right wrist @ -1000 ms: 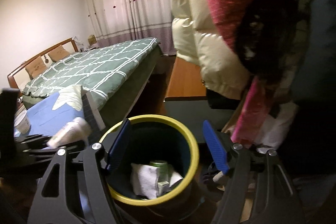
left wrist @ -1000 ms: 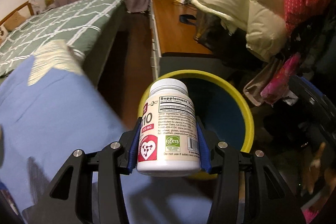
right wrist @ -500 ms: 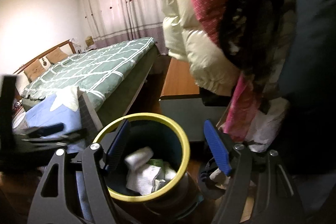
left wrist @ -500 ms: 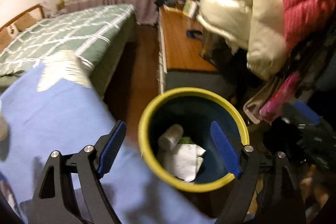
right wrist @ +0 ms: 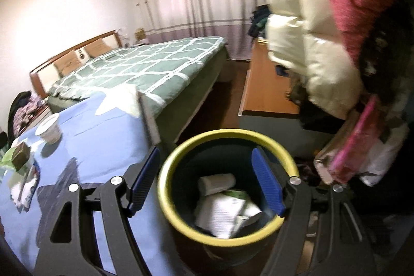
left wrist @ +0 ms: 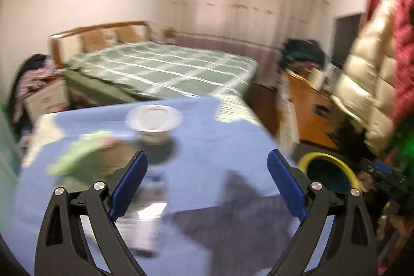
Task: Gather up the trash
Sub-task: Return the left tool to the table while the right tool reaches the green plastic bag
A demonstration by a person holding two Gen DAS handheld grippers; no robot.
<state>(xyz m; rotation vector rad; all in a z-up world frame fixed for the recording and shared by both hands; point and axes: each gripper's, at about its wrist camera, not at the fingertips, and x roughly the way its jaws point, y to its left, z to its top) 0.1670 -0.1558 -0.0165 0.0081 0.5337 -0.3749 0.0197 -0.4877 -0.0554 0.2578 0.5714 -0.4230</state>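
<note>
The yellow-rimmed dark bin (right wrist: 227, 188) stands beside the blue-covered table (right wrist: 108, 133). It holds the white supplement bottle (right wrist: 216, 183) and crumpled white paper (right wrist: 222, 214). My right gripper (right wrist: 207, 188) is open and empty, right above the bin. My left gripper (left wrist: 207, 185) is open and empty over the blue table (left wrist: 212, 136), with the bin (left wrist: 328, 172) to its right. On the table are a white cup (left wrist: 154, 122), a green wrapper (left wrist: 80, 154) and a blurred flat packet (left wrist: 147, 221).
A green checked bed (right wrist: 145, 64) lies behind the table. A wooden dresser (right wrist: 264, 92) stands at the right under hanging cream and red jackets (right wrist: 310, 17). A small brown box (right wrist: 20, 155) sits by the cup in the right wrist view (right wrist: 49, 131).
My left gripper opened and let the supplement bottle fall into the bin, then swung left to face the table. The right gripper stayed open above the bin.
</note>
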